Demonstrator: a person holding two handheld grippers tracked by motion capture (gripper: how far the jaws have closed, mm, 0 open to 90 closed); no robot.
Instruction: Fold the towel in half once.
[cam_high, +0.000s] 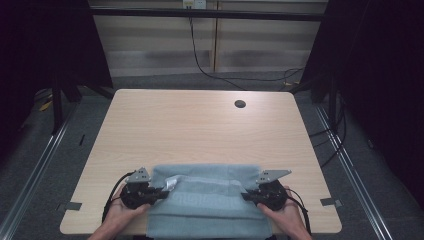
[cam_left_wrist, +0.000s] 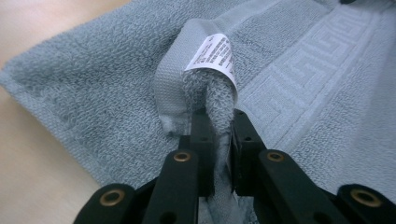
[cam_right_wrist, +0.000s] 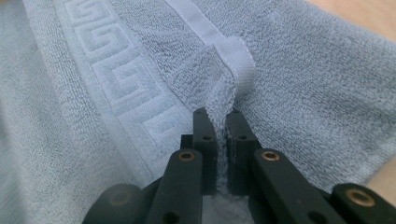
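A pale grey-blue towel (cam_high: 210, 197) with a woven key-pattern band lies folded at the near edge of the wooden table (cam_high: 200, 125). My left gripper (cam_high: 162, 192) is shut on the towel's left corner; the pinched fold (cam_left_wrist: 219, 100) stands up between the jaws with a white care label (cam_left_wrist: 212, 52) on it. On the opposite side, my right gripper (cam_high: 246, 196) is shut on the other corner, a hemmed fold (cam_right_wrist: 224, 88) rising between its jaws. Both grippers point inward, low over the towel, each held by a hand.
A round cable hole (cam_high: 240, 104) sits at the table's far right. Bare wood stretches beyond the towel. Dark frames and cables (cam_high: 210, 65) stand on the grey floor behind; rails run along both sides of the table.
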